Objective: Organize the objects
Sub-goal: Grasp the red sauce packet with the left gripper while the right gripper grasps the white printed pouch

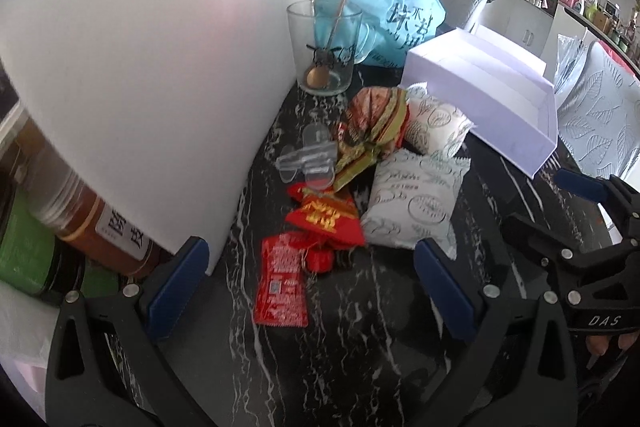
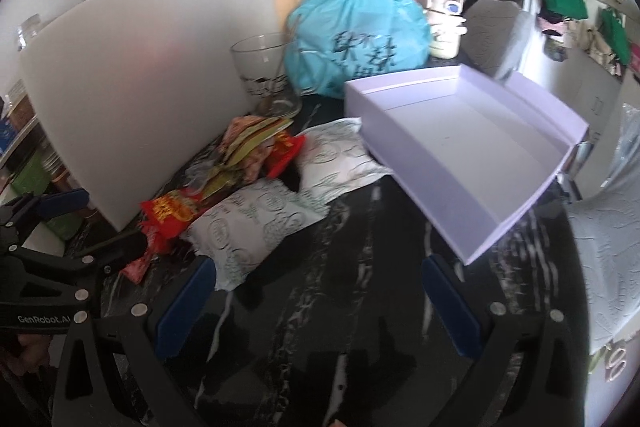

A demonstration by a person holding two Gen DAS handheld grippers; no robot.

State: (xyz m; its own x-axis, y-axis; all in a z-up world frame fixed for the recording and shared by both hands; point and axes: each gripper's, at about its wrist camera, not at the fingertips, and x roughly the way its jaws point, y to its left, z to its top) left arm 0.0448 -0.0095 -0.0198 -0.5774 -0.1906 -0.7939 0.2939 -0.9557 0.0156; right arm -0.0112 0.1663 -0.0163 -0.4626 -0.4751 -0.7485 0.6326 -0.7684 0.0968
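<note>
A big white board (image 1: pixel 152 67) stands up along one side of the dark marble desk (image 2: pixel 320 307), like a wall that keeps the mess in one spot. Behind the pile sits a tied blue bag (image 2: pixel 356 39), which fills the back of the desk. The empty white box (image 2: pixel 472 147) rests tilted, with one edge propped on a white packet, and it looks like the place where the small things should go. A glass cup (image 1: pixel 324 47) with a spoon in it stands next to the board. In the middle lie two white packets (image 1: pixel 412 203), a crumpled snack bag (image 1: pixel 376 123), red packets (image 1: pixel 282 287) and a clear plastic clip (image 1: pixel 308 159), all touching in one heap. The left gripper (image 1: pixel 312 283) is spread wide over the red packets and holds nothing. The right gripper (image 2: pixel 320 307) is wide apart too, over bare desk beside the box, and empty.
</note>
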